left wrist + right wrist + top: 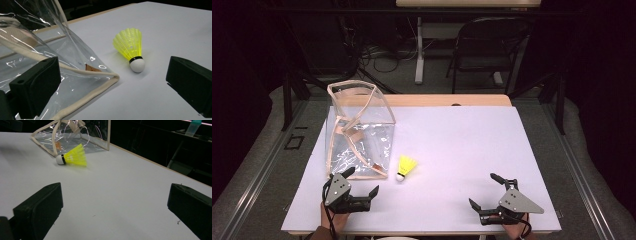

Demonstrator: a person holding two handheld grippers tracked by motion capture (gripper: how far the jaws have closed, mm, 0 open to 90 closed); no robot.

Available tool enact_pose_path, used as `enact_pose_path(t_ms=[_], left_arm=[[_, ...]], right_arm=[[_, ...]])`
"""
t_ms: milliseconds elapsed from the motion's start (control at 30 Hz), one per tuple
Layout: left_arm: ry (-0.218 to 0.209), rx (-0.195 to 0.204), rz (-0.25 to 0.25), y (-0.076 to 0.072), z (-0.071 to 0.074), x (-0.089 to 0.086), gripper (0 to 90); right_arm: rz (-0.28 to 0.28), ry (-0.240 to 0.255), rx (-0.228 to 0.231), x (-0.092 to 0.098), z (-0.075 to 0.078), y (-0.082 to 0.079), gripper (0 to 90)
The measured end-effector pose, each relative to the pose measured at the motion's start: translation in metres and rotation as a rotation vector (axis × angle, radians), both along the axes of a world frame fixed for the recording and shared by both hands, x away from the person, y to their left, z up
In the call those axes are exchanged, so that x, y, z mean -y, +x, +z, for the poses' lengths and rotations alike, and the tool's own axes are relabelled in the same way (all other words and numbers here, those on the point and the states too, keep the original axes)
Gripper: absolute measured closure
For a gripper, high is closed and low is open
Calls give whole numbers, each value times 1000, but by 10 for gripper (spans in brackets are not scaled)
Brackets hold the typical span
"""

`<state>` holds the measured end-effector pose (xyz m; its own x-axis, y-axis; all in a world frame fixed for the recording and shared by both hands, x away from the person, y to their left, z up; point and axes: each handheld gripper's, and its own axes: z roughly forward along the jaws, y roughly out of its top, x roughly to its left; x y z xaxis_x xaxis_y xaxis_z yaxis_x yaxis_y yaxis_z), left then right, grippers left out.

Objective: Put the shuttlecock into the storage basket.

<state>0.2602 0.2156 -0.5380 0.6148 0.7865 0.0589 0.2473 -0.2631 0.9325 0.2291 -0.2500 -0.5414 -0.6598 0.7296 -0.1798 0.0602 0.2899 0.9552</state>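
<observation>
A clear plastic bag with cream fabric trim (359, 131) is standing on the left part of the white table top (472, 145), its mouth gaping upward. Near its front corner, the left gripper (362, 186) is resting at the table's near edge with its jaws spread wide and nothing between them. In the left gripper view one black jaw is sitting in front of the bag's lower trimmed edge, while the other is lying over bare table.

Just beside the bag's front right corner, a yellow plastic shuttlecock with a white cork tip (405, 167) is lying on its side, apart from the trim. It is sitting ahead of the left gripper's jaws, beyond their tips and slightly right of their midline, untouched.

Farther right, the right gripper (482, 191) is resting near the table's front edge, likewise released and empty. The shuttlecock is lying well apart from it, ahead and to the left of its jaws.
</observation>
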Motion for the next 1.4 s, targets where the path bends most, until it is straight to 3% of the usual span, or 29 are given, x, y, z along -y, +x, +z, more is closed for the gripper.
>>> enact_pose_path(t_ms=[267,400,733,1067,1400], left_arm=[[25,-13,-12,4,3,14,0],[38,-38,5,10,4,22,0],[61,-38,21,15,7,34,0],[116,-68,36,19,6,51,0],[139,-99,53,23,4,69,0]], right_arm=[[-4,-5,1,0,0,-1,0],[-3,-7,-1,0,0,-1,0],[0,-14,-1,-1,1,-2,0],[0,-21,-5,-1,0,-1,0],[-2,-28,-8,-2,0,-1,0]])
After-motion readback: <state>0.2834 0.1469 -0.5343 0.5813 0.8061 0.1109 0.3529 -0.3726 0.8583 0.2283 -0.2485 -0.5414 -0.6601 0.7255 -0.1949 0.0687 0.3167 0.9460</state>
